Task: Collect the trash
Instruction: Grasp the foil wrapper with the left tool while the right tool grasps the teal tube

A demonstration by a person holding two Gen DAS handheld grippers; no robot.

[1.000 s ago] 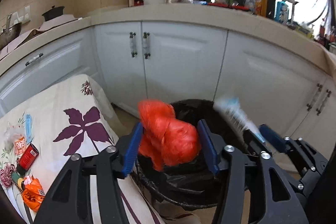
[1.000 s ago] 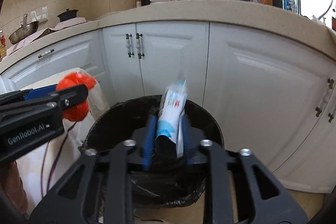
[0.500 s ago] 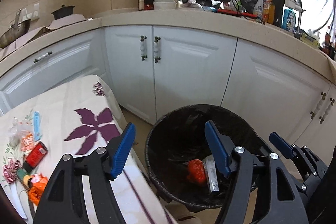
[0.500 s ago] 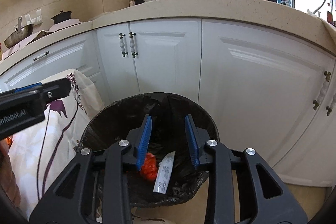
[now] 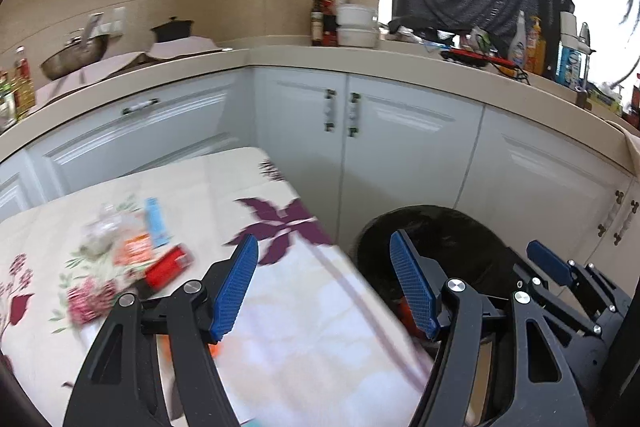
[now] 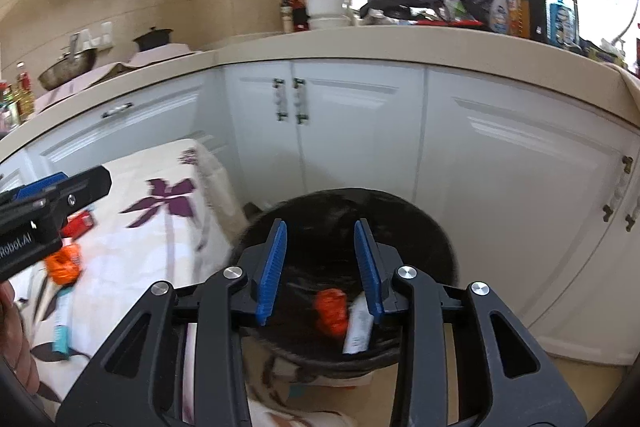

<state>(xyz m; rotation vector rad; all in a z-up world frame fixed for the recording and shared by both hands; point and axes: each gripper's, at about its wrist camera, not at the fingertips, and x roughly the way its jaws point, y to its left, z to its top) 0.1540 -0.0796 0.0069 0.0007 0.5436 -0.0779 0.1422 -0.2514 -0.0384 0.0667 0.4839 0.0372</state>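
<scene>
Inside, the round black-lined bin (image 6: 420, 227) holds a crumpled orange bag (image 6: 330, 311).

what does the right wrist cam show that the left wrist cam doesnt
Only the right wrist view looks into the bin, showing the orange bag and white packet at its bottom, below the empty right gripper. Only the left wrist view shows the blue wrapper and the left gripper from behind, open over the tablecloth. Both show the bin, the tablecloth and the red packet.
</scene>
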